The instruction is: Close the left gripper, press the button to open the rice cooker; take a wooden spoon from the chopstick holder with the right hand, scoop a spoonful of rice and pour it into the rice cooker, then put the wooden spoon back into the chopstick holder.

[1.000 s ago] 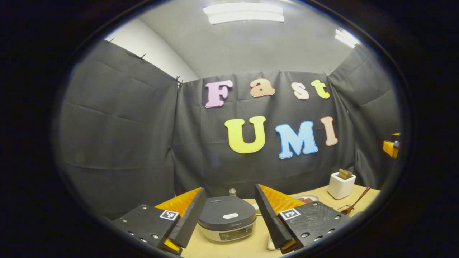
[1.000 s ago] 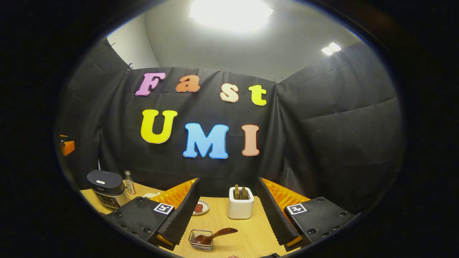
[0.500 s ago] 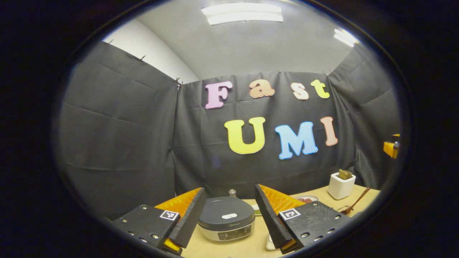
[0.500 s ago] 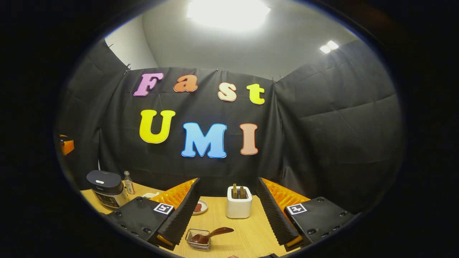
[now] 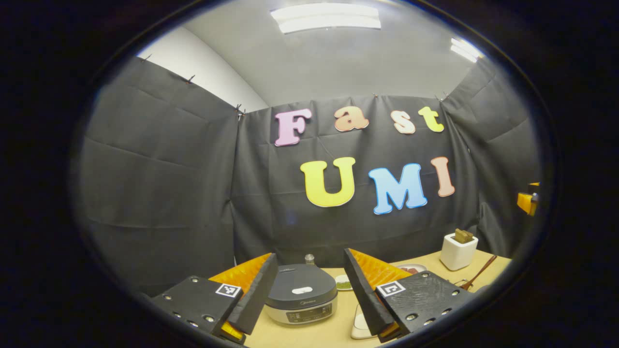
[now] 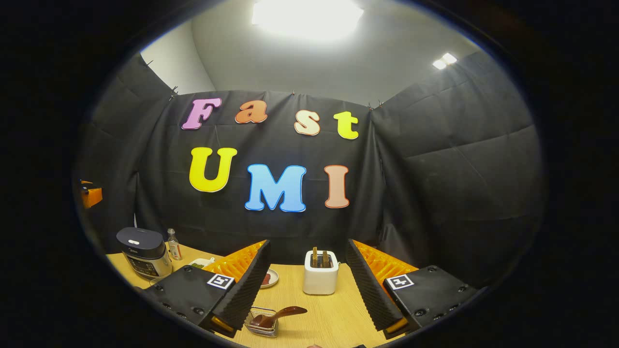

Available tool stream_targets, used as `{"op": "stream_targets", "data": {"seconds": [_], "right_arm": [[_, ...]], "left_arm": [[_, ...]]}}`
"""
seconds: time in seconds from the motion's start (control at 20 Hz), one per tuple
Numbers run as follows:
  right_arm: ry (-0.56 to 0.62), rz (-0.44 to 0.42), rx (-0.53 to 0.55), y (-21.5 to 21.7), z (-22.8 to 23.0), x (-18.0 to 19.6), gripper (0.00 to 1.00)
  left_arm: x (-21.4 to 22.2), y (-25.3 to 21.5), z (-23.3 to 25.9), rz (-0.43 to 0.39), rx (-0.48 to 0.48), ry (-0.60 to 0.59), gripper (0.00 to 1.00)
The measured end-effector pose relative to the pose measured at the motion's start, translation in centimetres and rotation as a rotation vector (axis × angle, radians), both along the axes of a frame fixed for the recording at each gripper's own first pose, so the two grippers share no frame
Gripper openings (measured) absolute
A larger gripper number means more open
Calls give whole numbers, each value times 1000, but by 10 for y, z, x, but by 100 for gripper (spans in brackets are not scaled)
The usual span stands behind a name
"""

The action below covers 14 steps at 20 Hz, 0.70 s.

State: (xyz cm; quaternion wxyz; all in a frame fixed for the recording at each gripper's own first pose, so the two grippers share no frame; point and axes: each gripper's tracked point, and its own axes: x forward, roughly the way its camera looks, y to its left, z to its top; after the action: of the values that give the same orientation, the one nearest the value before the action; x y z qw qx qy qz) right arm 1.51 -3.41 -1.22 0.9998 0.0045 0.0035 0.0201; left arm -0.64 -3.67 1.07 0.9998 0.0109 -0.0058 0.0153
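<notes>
Left tongs [image 5: 309, 290] spread wide, framing the lidded rice cooker [image 5: 301, 299] ahead, lined up for its button. Right tongs [image 6: 307, 285] spread, empty, facing the white holder [image 6: 319, 273] just beyond.

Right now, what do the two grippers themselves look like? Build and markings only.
Same build on both. The left gripper and the right gripper each have two wedge-shaped fingers with ribbed inner faces. Each finger sits on a flat black plate studded with round screws. One plate per gripper carries a small square black-and-white tag. No cables or sleeves visible.
</notes>
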Motion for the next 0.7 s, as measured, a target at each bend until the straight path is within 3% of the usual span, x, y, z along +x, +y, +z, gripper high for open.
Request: {"op": "stream_targets", "data": {"seconds": [0.4, 0.45, 0.5, 0.6, 0.7], "right_arm": [[14, 40, 37, -10, -13, 3, 97], [15, 38, 40, -10, -14, 4, 97], [20, 36, 38, -9, -16, 4, 98], [20, 28, 31, -7, -17, 6, 96], [19, 2, 29, -7, -17, 8, 98]], "left_arm": [[9, 8, 9, 61, 0, -10, 86], [12, 13, 13, 69, -2, -15, 72], [15, 14, 14, 61, -7, -12, 67], [23, 18, 15, 51, -5, -21, 66], [37, 20, 11, 28, -1, -18, 53]]}}
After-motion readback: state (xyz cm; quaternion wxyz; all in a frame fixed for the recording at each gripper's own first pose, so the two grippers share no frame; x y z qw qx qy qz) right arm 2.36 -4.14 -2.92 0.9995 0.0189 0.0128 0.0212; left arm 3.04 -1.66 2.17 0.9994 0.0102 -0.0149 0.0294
